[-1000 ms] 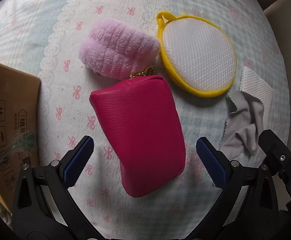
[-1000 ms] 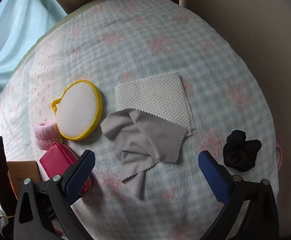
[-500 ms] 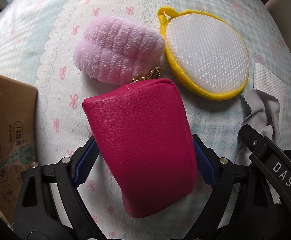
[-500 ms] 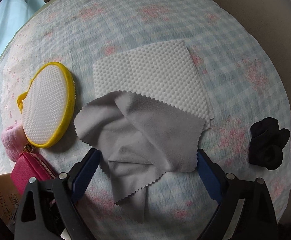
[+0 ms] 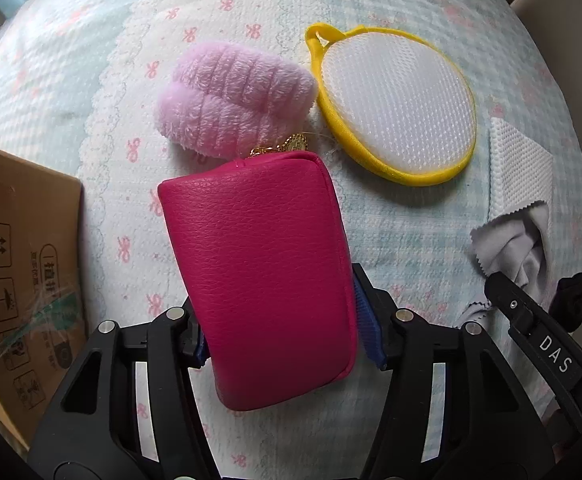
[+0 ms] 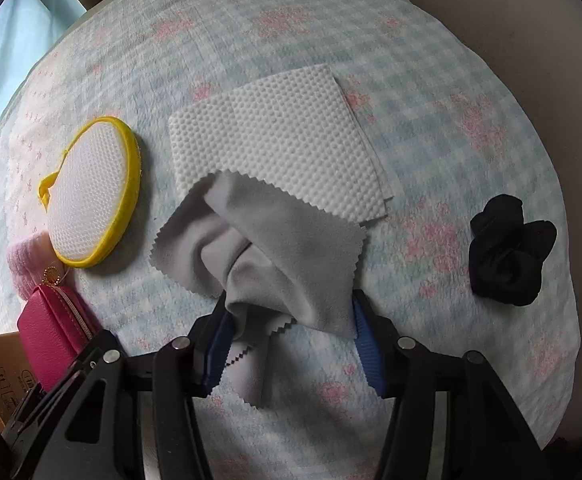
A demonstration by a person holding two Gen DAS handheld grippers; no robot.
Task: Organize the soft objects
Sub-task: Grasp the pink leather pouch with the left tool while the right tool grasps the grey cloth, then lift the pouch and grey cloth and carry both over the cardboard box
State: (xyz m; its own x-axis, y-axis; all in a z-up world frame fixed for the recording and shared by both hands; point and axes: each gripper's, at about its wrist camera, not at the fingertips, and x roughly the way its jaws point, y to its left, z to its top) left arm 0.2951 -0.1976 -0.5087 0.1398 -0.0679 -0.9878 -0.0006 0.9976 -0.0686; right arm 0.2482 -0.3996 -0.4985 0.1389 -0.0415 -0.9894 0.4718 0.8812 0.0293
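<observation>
Pouch (image 5: 259, 276), magenta, leather-look, zip edge with gold pull at its far end: lies on the bed (image 5: 391, 220), straddled by the left gripper (image 5: 287, 340). Jaws closing; the blue pads sit against both long sides, low on the body, likely so the stuffed shape is caught across its narrow width.

Cloth (image 6: 275, 256), grey, pinked edges, crumpled: lies on the bed between the fingers of the right gripper (image 6: 287, 340). Jaws closing; the near folds bunch up between the pads, which touch the fabric on both sides. Gathering a ridge seems the only way to lift a flat rag.

Cardboard box (image 5: 15, 280), left of the pouch: printed handling symbols on its side, interior not visible, contents cannot be told. Probable destination, as a judgement.

Plush item (image 5: 235, 112), pale pink, ribbed: just beyond the pouch, touching its zip end.

Scrubber pad (image 5: 395, 108), white mesh, yellow rim and loop: beside the plush.

Dimpled white sheet (image 6: 283, 144): flat, its near edge under the grey cloth.

Black scrunchie (image 6: 511, 252): well apart, right.
</observation>
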